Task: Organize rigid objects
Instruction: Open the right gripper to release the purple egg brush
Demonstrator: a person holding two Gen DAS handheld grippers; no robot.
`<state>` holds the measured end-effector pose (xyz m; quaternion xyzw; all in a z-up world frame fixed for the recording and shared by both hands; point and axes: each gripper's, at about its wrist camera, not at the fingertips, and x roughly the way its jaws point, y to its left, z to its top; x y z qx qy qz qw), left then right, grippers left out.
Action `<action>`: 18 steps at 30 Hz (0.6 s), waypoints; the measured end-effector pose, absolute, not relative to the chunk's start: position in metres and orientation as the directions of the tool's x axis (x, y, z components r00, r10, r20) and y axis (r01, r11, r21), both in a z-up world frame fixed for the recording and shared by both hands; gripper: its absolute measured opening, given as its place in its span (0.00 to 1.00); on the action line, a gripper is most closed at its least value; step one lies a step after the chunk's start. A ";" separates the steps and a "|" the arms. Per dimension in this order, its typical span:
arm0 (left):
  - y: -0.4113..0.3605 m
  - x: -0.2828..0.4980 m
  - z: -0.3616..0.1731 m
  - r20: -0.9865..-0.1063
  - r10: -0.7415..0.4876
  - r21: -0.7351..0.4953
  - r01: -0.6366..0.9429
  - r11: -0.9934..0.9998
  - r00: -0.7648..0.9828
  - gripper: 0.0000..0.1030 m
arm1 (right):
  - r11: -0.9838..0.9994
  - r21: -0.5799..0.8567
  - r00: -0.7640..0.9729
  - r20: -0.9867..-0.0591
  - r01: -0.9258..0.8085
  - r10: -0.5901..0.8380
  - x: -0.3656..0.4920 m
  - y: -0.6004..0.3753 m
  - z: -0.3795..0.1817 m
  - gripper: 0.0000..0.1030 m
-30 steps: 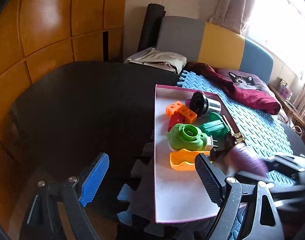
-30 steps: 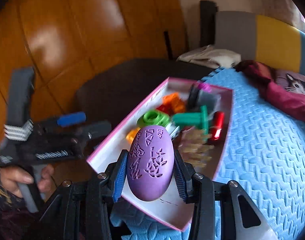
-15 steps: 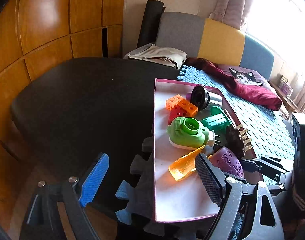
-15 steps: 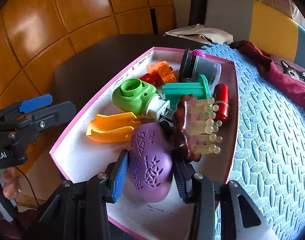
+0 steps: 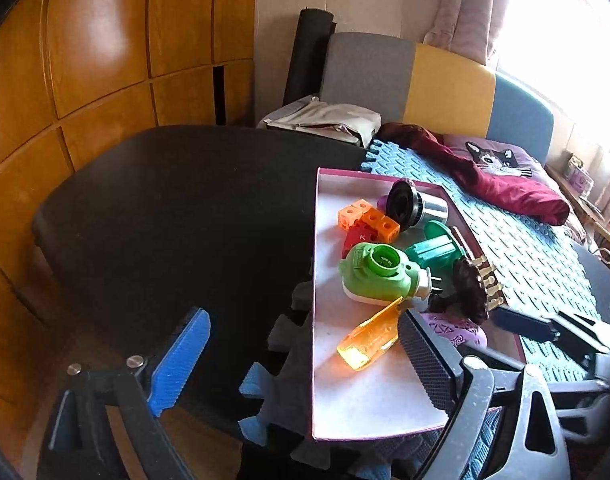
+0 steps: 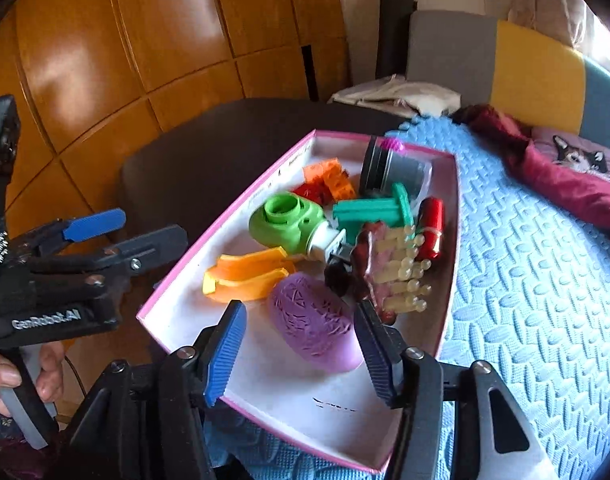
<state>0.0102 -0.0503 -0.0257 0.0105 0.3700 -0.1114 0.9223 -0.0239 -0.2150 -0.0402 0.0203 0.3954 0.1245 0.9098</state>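
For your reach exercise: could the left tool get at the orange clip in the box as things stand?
Probably yes. The left tool is open, and the orange clip lies uncovered near the box edge closest to it. The purple egg sits close beside it, though.

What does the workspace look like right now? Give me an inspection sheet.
Surface: blue foam puzzle mat over a dark round table.
Job's things: pink-rimmed white cardboard tray holds the purple patterned egg, orange plastic clip, green plastic camera toy, teal plastic spool, red cylinder, brown studded brush, orange blocks, grey metal cylinder.
Clutter: maroon cat-print garment, beige cloth bag.
Grippers: left gripper open, empty; right gripper open, either side of the egg.
Cables: nothing seen.
Surroundings: wooden wall panels, colour-block sofa back.
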 end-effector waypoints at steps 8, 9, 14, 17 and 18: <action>-0.052 -0.001 -0.016 -0.660 -0.172 -0.038 0.196 0.980 0.732 1.00 | 0.994 0.104 0.763 -0.639 -0.045 0.101 -0.036 -0.224 -0.016 0.55; -0.052 -0.002 -0.016 -0.658 -0.164 -0.033 0.190 0.981 0.735 1.00 | 0.995 0.100 0.766 -0.637 -0.027 0.085 -0.036 -0.224 -0.016 0.55; -0.051 -0.007 -0.011 -0.650 -0.149 -0.028 0.173 0.985 0.745 1.00 | 0.995 0.095 0.762 -0.646 0.025 0.042 -0.035 -0.225 -0.019 0.55; -0.050 -0.009 -0.007 -0.644 -0.149 -0.043 0.159 0.986 0.750 1.00 | 0.995 0.087 0.764 -0.644 0.040 0.026 -0.037 -0.224 -0.019 0.55; -0.050 -0.010 -0.007 -0.644 -0.142 -0.039 0.153 0.988 0.752 1.00 | 0.996 0.081 0.766 -0.643 0.045 0.018 -0.038 -0.223 -0.019 0.55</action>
